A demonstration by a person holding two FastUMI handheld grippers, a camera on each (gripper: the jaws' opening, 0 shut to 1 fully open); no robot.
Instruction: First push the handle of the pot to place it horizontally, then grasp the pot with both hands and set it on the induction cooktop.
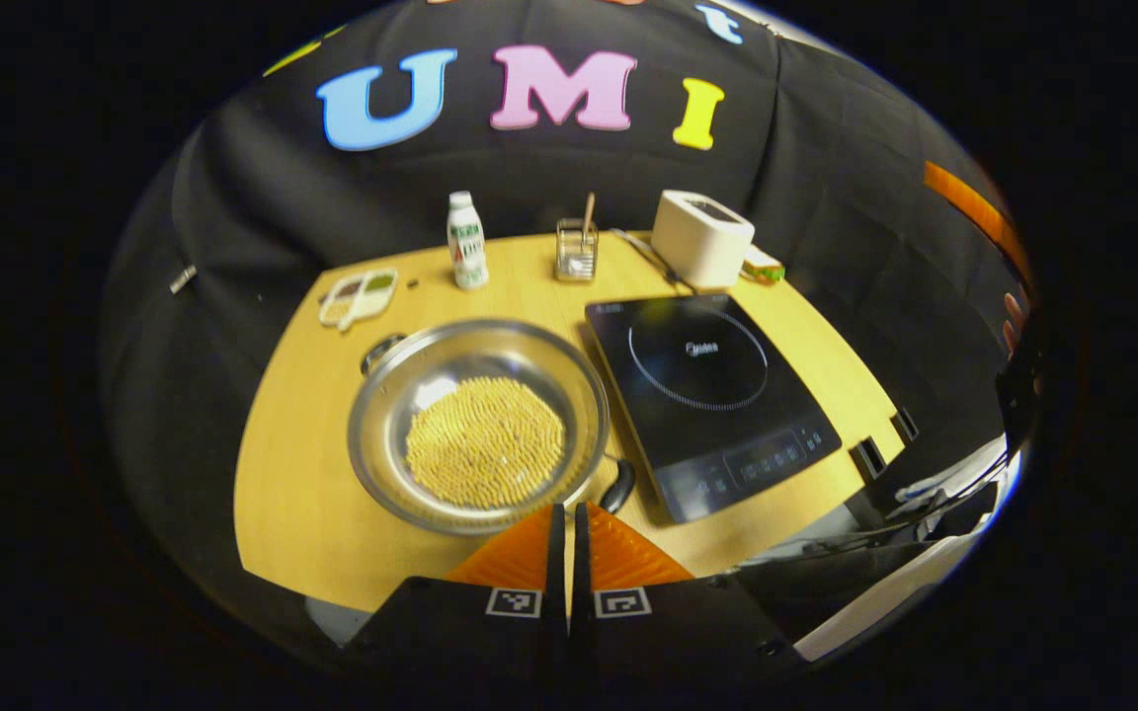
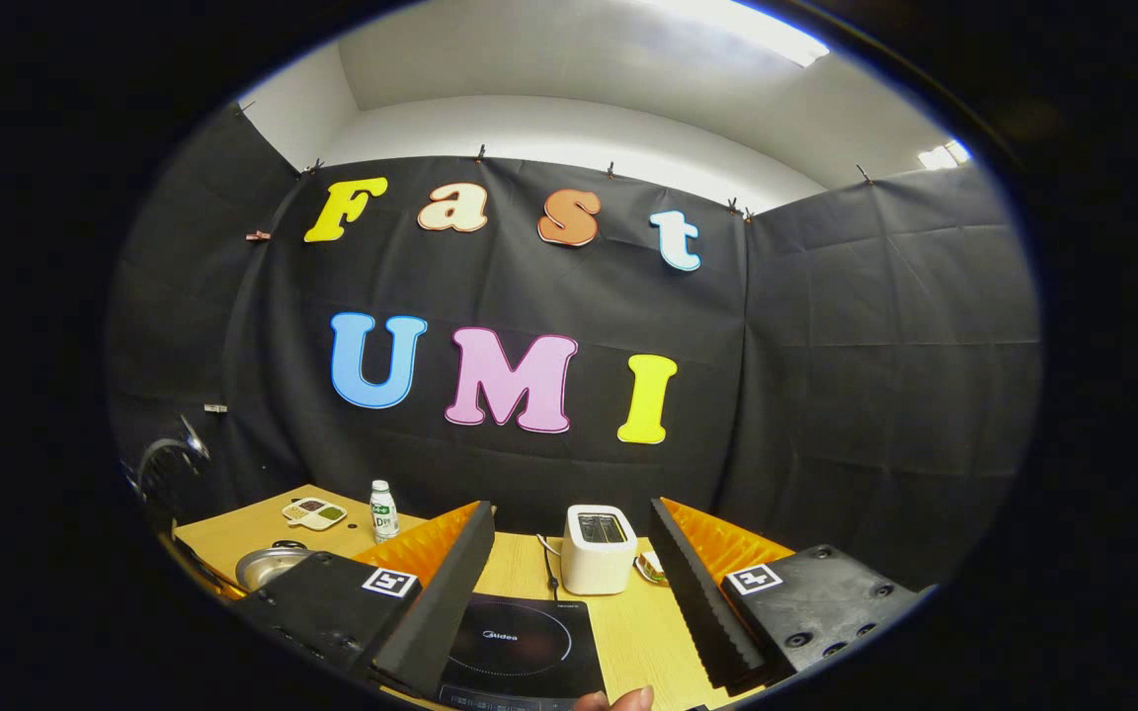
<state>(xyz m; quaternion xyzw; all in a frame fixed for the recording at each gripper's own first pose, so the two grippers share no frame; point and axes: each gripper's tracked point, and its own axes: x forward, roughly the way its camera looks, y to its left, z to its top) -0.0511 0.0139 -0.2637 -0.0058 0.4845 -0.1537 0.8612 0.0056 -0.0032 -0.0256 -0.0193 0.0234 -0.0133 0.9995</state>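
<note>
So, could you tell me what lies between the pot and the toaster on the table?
In the left gripper view, the induction cooktop lies between the pot and the toaster; its near-left edge sits beside the pot's rim, its far edge just before the toaster.

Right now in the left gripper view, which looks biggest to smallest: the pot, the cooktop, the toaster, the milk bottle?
1. Pot and cooktop: too close to call.
2. Toaster.
3. Milk bottle.
The toaster and bottle stand farther away, so they may look smaller than they are.
</note>
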